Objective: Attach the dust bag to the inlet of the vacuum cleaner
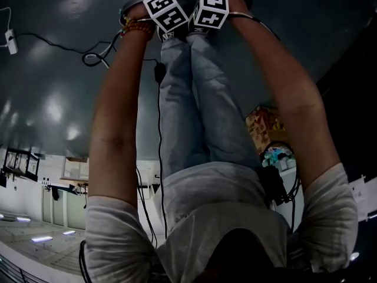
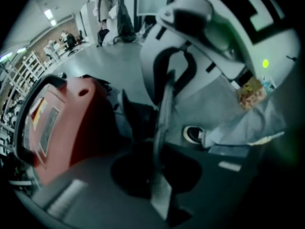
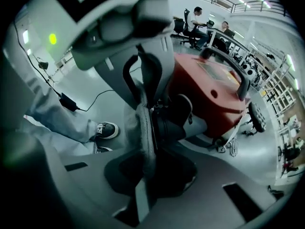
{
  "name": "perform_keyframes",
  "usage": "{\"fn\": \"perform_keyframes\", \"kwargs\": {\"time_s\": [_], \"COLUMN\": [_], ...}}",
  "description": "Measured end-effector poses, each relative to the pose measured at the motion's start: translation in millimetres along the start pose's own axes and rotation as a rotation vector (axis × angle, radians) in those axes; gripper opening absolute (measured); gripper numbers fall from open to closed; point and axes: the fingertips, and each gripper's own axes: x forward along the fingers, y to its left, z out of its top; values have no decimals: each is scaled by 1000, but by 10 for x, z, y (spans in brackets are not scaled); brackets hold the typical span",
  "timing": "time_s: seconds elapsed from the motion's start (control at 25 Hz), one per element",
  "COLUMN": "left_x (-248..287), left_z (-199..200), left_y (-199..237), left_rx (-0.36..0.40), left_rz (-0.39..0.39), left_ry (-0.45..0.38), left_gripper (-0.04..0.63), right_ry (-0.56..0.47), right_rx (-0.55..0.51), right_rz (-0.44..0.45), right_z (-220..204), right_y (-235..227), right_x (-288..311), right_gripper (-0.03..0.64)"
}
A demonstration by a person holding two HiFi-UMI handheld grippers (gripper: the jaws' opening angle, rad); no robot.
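Note:
The dust bag [image 2: 162, 123] shows edge-on as a thin grey sheet that runs up between both pairs of jaws. My left gripper [image 2: 159, 168] is shut on its lower edge. My right gripper [image 3: 143, 171] is shut on the same dust bag [image 3: 144, 128] from the other side. The red vacuum cleaner [image 3: 209, 87] with a black handle stands just behind the bag, and its black round inlet [image 3: 172, 120] lies right beside the sheet. From the left side the vacuum cleaner [image 2: 62, 123] sits to the left. Seen from the head, both marker cubes [image 1: 187, 9] are close together, and the jaws are hidden.
The person's shoes [image 3: 106, 129] stand on the grey floor near the bag. A cable with a black adapter [image 3: 66, 101] lies on the floor. A colourful box [image 1: 265, 125] sits by the legs. People work at desks [image 3: 198, 20] far behind, and shelving [image 2: 24, 70] lines the hall.

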Motion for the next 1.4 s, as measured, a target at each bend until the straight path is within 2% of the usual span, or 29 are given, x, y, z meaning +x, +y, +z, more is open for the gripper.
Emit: {"fn": "perform_keyframes", "kwargs": {"time_s": [0.16, 0.36, 0.56, 0.64, 0.76, 0.84, 1.0, 1.08, 1.16, 1.32, 1.4], "left_x": [42, -78, 31, 34, -51, -90, -41, -10, -12, -96, -124], "left_z": [-55, 67, -21, -17, 60, 101, -5, -64, -52, 82, 117], "left_y": [-1, 31, 45, 42, 69, 81, 76, 22, 24, 180, 228], "left_rx": [56, 171, 118, 135, 206, 233, 152, 138, 143, 223, 222], "left_rz": [33, 103, 97, 100, 129, 147, 153, 141, 142, 191, 207], "left_ry": [27, 13, 20, 28, 25, 14, 13, 25, 27, 16, 11], "left_gripper": [29, 34, 31, 31, 34, 34, 32, 29, 29, 34, 35], "right_ry": [-28, 6, 5, -9, -13, 0, 21, 9, -3, -6, 5], "right_rx": [-13, 10, -80, -65, -4, 0, -95, -137, -127, -47, -50], "right_rz": [-15, -8, -46, -54, -56, -51, -56, -63, -77, -80, -81], "right_z": [49, -79, 11, 7, -46, -82, 16, 56, 39, -47, -67], "right_y": [-62, 39, -47, -60, -41, -19, -91, -118, -131, -114, -136], "right_x": [-24, 62, -9, 2, 61, 94, 16, -15, -6, 5, -13], "right_gripper": [34, 32, 33, 34, 32, 32, 34, 34, 34, 32, 32]}}
